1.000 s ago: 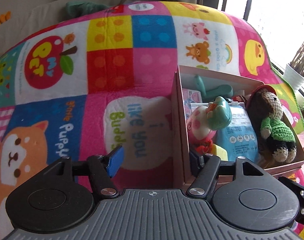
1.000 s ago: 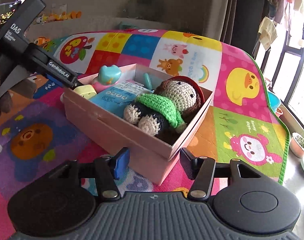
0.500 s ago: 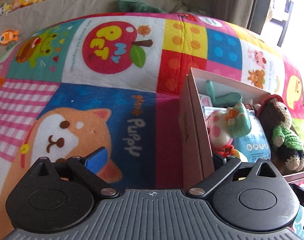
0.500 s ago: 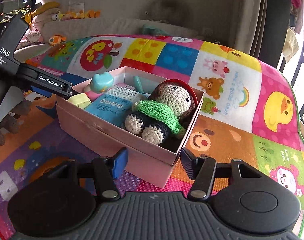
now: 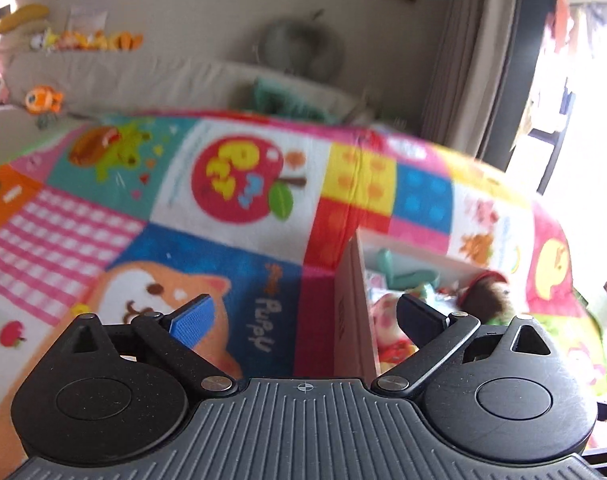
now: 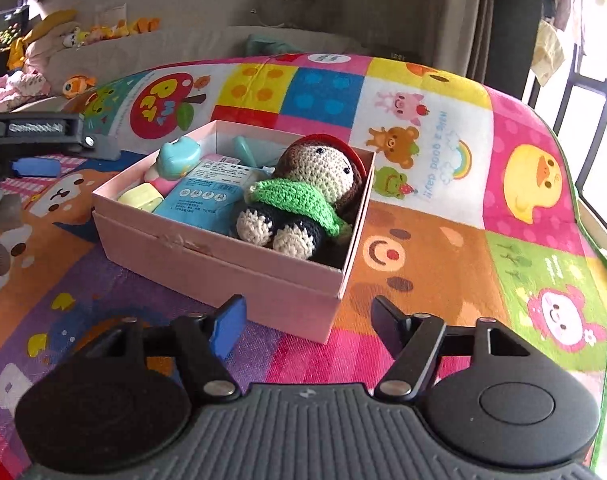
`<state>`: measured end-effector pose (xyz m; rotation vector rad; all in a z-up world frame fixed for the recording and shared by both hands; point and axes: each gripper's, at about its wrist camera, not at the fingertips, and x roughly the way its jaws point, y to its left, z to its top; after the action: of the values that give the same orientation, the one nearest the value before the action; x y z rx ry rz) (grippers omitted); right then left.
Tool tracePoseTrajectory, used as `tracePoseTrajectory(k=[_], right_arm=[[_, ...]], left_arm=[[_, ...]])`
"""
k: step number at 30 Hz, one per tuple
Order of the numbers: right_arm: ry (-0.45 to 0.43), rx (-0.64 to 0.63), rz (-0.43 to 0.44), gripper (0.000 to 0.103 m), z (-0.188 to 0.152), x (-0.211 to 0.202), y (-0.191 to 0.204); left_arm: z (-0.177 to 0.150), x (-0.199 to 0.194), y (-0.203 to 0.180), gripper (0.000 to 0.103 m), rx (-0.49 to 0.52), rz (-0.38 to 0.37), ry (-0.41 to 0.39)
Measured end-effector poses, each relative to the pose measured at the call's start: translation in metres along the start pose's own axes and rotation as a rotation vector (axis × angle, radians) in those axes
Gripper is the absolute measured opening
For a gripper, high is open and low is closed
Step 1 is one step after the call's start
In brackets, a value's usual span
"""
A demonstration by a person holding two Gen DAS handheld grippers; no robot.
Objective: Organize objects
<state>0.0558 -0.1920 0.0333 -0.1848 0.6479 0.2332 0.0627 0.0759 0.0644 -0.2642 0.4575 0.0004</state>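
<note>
One pink box [image 6: 223,256] sits open on the play mat [image 6: 443,248], just past the right gripper [image 6: 307,324], whose jaws are spread with nothing between them. Inside the box, counted: one crochet doll [image 6: 303,196] with green sweater and red hat at the right end, one light blue packet [image 6: 207,196] with small printed text too fine to read, one pale yellow item [image 6: 141,198] at the near left corner, one teal-topped pink toy [image 6: 179,158] at the far left, one teal piece [image 6: 243,148] against the far wall. The left gripper [image 5: 303,316] also has its jaws spread and empty; in its blurred view the box [image 5: 353,312] stands just right of centre, its left wall between the fingers' line, contents smeared. In the right wrist view the left gripper's body [image 6: 35,130] shows at far left, label reading roughly "GenRobot.AI". Mat writing: "PET" and "MY" on one red apple [image 6: 161,104], "Have a good day" upside down beside one rainbow [image 6: 461,158], "little Puppy" by one shiba dog face [image 5: 155,292] in the left wrist view. Mat pictures also include one yellow duck [image 6: 533,184], one pink pig [image 6: 401,106], one brown bear [image 6: 393,140], one green frog [image 6: 393,182]. One orange fish toy [image 6: 77,84] lies on the sofa [image 6: 183,46] beyond the mat, with a row of small plush toys [image 6: 115,28] along the back, too small to count.
</note>
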Motion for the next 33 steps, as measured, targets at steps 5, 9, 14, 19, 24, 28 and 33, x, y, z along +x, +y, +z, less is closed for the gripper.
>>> tracePoseTrajectory(k=[5,9,14,19,24,28,33], right_arm=[[0.028,0.096,0.004,0.103,-0.028,-0.026,0.010],[0.094,0.142,0.003,0.103,-0.051,-0.034,0.025],[0.132,0.174,-0.066,0.103,-0.070,-0.033,0.036],[0.109,0.194,-0.057,0.103,-0.070,-0.030,0.032],[0.080,0.191,-0.066,0.103,-0.067,-0.024,0.029],[0.047,0.229,-0.119,0.103,-0.069,-0.020,0.025],[0.044,0.255,-0.157,0.103,-0.069,-0.018,0.024]], left_arm=[[-0.042,-0.040,-0.020,0.100,0.164,-0.051,0.094],[-0.078,-0.052,-0.035,0.100,0.243,-0.031,0.165],[-0.100,-0.047,-0.037,0.100,0.194,0.000,0.208],[-0.106,-0.041,-0.039,0.100,0.218,0.056,0.220],[-0.106,-0.036,-0.046,0.100,0.251,0.090,0.229],[-0.106,-0.035,-0.047,0.101,0.253,0.098,0.227],[-0.106,-0.035,-0.047,0.101,0.252,0.098,0.227]])
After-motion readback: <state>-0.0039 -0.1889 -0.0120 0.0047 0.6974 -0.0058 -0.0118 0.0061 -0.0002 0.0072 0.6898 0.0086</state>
